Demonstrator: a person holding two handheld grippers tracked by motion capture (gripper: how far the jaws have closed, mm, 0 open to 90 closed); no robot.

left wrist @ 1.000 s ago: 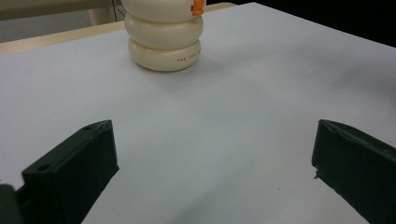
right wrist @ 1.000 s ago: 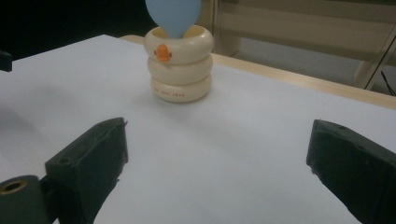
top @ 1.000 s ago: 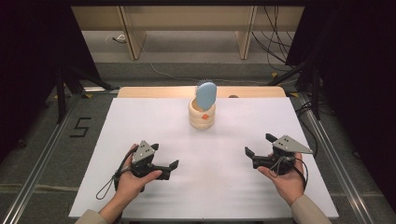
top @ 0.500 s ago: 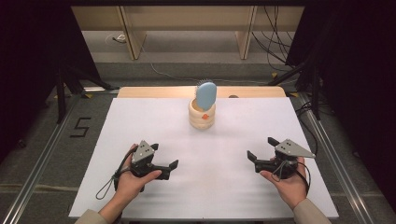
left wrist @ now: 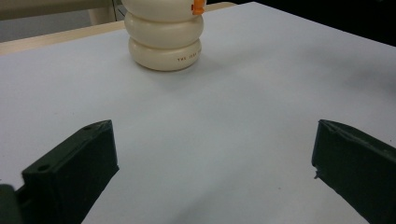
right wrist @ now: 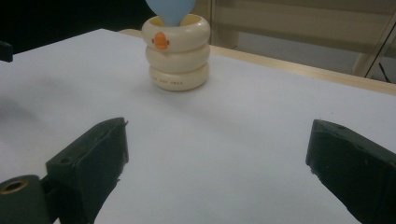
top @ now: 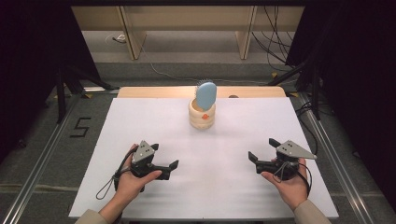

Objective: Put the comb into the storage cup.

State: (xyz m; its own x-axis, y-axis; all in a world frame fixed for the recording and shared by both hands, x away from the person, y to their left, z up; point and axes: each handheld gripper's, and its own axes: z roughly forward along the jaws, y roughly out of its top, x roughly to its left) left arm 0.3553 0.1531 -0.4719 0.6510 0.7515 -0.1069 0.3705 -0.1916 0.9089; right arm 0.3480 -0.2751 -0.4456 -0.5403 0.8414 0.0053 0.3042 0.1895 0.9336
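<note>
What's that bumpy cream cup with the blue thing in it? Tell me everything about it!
The cup looks like three fat cream rings stacked up, smooth and shiny like plastic or ceramic. It has an orange duck bill on the top ring and small lettering on the bottom ring. It stands upright on the white table, toward the far edge. A blue brush stands in its open top. Nothing else touches it.

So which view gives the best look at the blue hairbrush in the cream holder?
The high view: the blue hairbrush stands whole and upright in the cream holder, bristles just showing behind. The right gripper view catches its lower part entering the holder; the left gripper view cuts off above the holder's rings.
</note>
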